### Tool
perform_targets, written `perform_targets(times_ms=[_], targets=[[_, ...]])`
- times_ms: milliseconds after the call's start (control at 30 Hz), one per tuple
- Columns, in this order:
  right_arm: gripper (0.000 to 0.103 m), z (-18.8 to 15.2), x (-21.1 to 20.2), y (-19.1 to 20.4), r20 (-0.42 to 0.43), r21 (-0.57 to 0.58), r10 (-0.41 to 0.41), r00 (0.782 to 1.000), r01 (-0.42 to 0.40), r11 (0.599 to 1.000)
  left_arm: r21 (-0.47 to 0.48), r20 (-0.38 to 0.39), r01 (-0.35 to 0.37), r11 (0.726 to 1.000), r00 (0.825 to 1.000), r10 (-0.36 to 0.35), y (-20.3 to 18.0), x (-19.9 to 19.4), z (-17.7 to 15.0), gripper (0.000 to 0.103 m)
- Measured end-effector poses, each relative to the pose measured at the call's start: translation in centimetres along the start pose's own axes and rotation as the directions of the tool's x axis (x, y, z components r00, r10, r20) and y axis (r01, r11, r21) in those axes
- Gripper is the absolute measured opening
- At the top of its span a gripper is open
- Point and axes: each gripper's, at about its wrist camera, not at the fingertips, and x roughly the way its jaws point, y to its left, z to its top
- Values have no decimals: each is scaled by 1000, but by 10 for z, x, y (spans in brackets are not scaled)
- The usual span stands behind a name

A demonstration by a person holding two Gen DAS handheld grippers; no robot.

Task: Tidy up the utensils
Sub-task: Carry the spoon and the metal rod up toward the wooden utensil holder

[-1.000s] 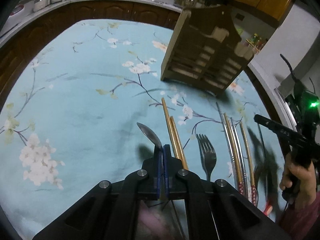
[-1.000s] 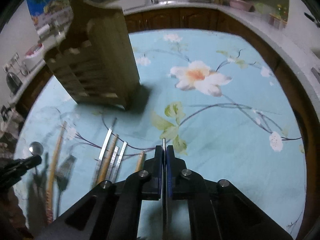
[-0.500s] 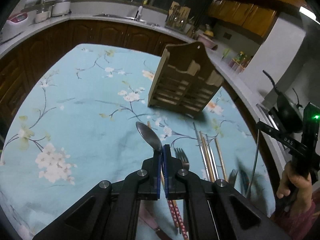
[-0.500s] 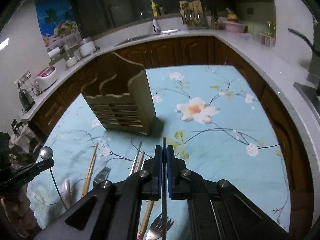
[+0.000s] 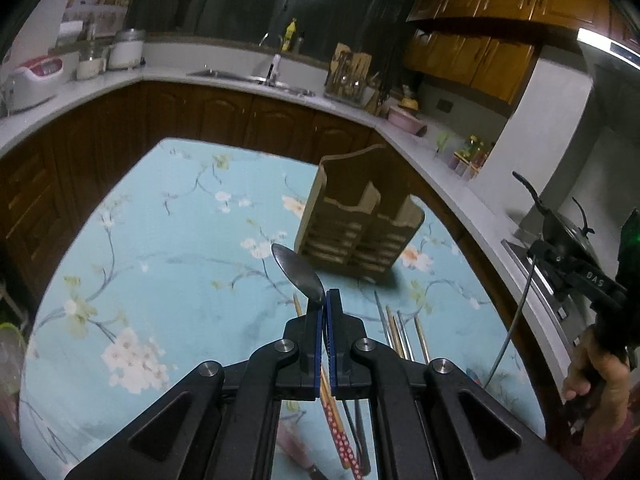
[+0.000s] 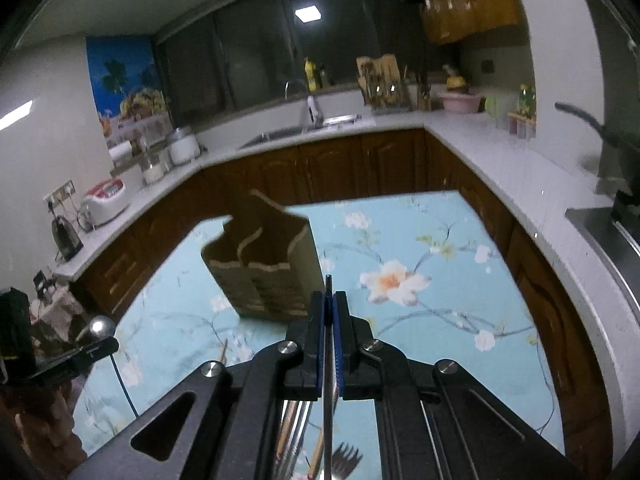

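The left tongs (image 5: 326,300) are pressed together on the neck of a spoon (image 5: 298,272), whose bowl sticks up and away past the tips, clear of the cloth below. The right tongs (image 6: 328,300) are likewise pressed together, pinching a thin metal utensil (image 6: 328,360) edge-on; it is probably a knife or a chopstick, but the view is too narrow to tell. Both sets of tongs hang in the air above the near part of the surface (image 5: 160,272), which is covered in a pale blue flowered cloth.

Just ahead stands the wooden utensil holder (image 5: 360,228), upright, with its open compartments at the top and bare cloth on all its sides. Between it and the tongs lie loose chopsticks (image 5: 400,332) in a rough row, and a fork (image 6: 346,456) shows beneath the right tongs. To the left of the holder the cloth is wide and bare as far as the surface's left edge. The right edge runs close to the white kitchen counter (image 5: 460,192), leaving only a narrow gap there. The far edge faces dark wooden cabinets (image 5: 240,116), well apart from the holder.
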Motion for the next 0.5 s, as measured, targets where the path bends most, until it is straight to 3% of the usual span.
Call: perform_targets(times_ms=[267, 500], targets=[[4, 26, -8, 7, 125, 29, 28, 992, -32, 999, 53, 96, -13, 999, 995, 7, -13, -2, 30, 0], [4, 58, 5, 16, 213, 56, 56, 975, -69, 996, 80, 198, -38, 996, 980, 22, -23, 10, 67, 0]])
